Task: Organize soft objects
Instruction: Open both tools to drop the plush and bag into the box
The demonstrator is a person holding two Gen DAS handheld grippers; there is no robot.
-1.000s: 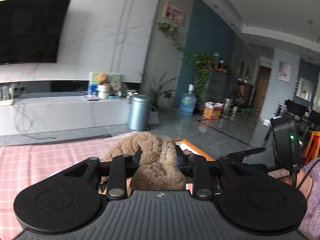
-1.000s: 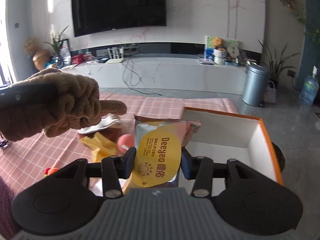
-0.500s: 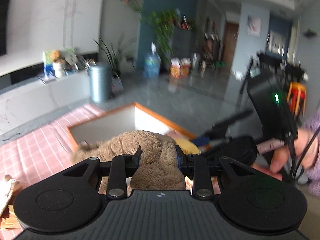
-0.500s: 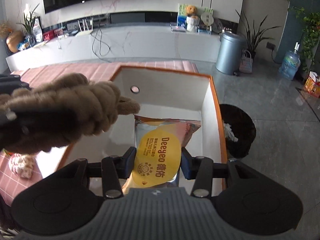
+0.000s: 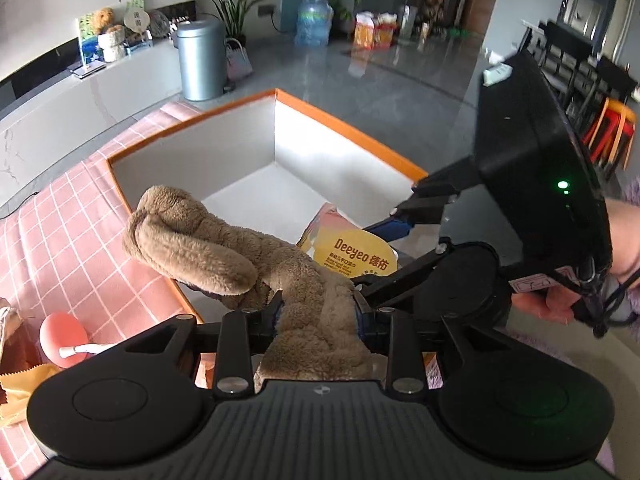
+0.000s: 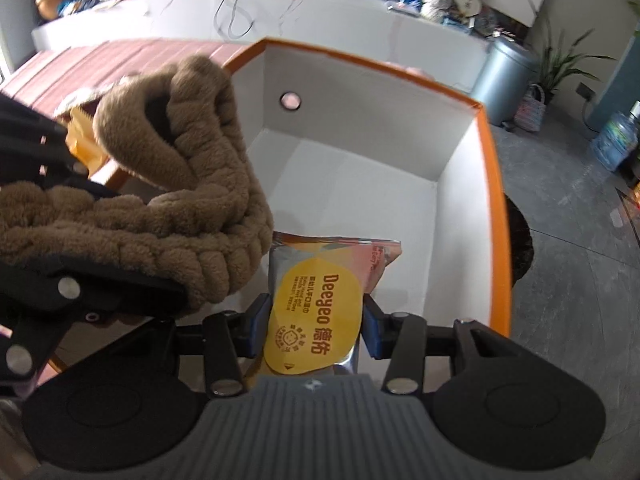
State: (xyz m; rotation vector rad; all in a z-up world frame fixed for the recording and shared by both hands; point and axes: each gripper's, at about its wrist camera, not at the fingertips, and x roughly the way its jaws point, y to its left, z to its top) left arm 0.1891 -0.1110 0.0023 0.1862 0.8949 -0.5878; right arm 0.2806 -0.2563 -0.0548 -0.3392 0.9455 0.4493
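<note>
Fuzzy brown plush toy (image 5: 280, 264), one, is clamped by left gripper (image 5: 318, 314); right gripper (image 6: 316, 326) pinches one yellow-labelled wipes pack (image 6: 316, 312) over the orange-rimmed box (image 6: 490, 184).

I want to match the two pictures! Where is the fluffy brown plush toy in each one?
Left wrist view: fluffy brown plush toy at centre, clamped in the left gripper.
Right wrist view: plush toy at left.
Shared landmark: orange-rimmed white box beneath it.

Fuzzy plush toy (image 5: 308, 280), glossy foil packet (image 6: 320, 304)
</note>
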